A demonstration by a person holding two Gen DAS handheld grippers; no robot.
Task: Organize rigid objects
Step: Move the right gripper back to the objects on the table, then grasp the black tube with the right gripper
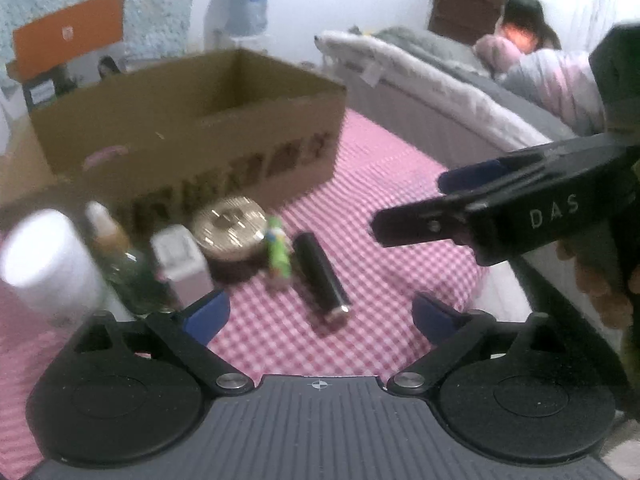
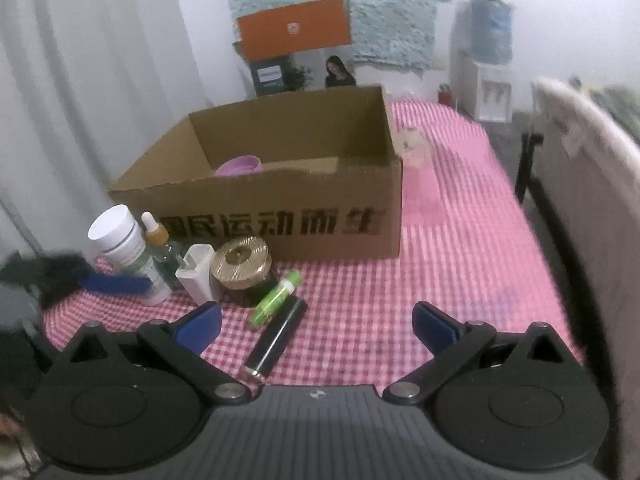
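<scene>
The left hand-held gripper (image 1: 320,312) has its blue-padded fingers spread wide with nothing between them, poised over the pink checked cloth (image 1: 372,208) that covers the desk. The right hand-held gripper (image 2: 318,322) is likewise spread and empty; in the left wrist view its black fingers reach in from the right, above the cloth.

Just ahead of both lies a black tube (image 2: 277,338) with a metal end cap, flat on the cloth. A green tube (image 2: 276,299) lies beside it, close alongside and angled the same way. Behind these stands a dark jar with a ribbed gold lid (image 2: 240,258), and to its left a small white container (image 2: 197,274), a dropper bottle (image 2: 157,238) with an amber collar and white bulb, and a white-capped pill bottle (image 2: 120,240), all upright and crowded together near the desk's left edge.

Past this cluster sits an open cardboard box (image 2: 280,224) with black printed characters on its front wall; a pink rounded item (image 2: 239,166) shows inside it. To the right of the box, a small pale object (image 2: 414,146) stands on the cloth, too blurred to identify.

Further back are an orange box (image 2: 294,28) and a water dispenser (image 2: 490,68) against the wall. In the left wrist view a person (image 1: 540,68) lies on a bed (image 1: 420,92) beyond the desk.
</scene>
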